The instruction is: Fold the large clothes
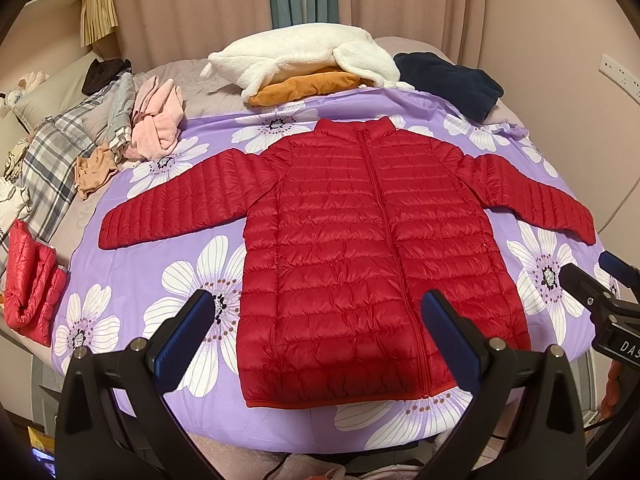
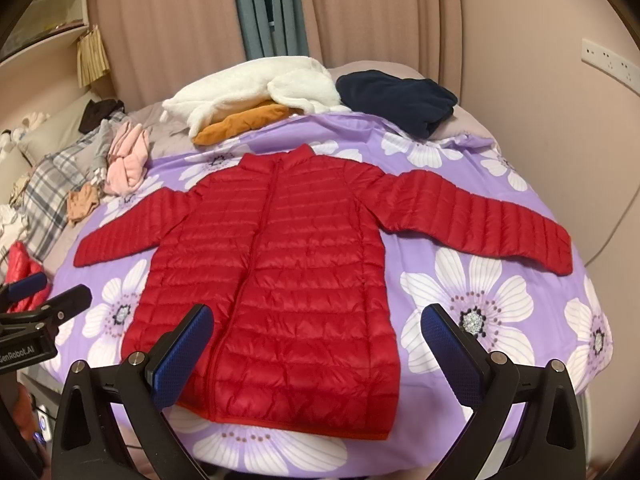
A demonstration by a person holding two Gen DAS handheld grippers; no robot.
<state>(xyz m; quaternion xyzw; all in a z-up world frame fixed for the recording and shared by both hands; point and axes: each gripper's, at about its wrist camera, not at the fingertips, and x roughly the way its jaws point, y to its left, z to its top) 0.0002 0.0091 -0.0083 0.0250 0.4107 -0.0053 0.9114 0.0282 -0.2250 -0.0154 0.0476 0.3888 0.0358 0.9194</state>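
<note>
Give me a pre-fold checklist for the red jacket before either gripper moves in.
1. Red puffer jacket lies flat, front up: ok.
2. Zipper closed: ok.
3. Both sleeves spread outward: ok.
4. Left hand-held gripper open, holding nothing: ok.
5. Right hand-held gripper open, holding nothing: ok.
6. Nothing lying on the jacket; pink clothes and white fleece sit apart from it: ok.
</note>
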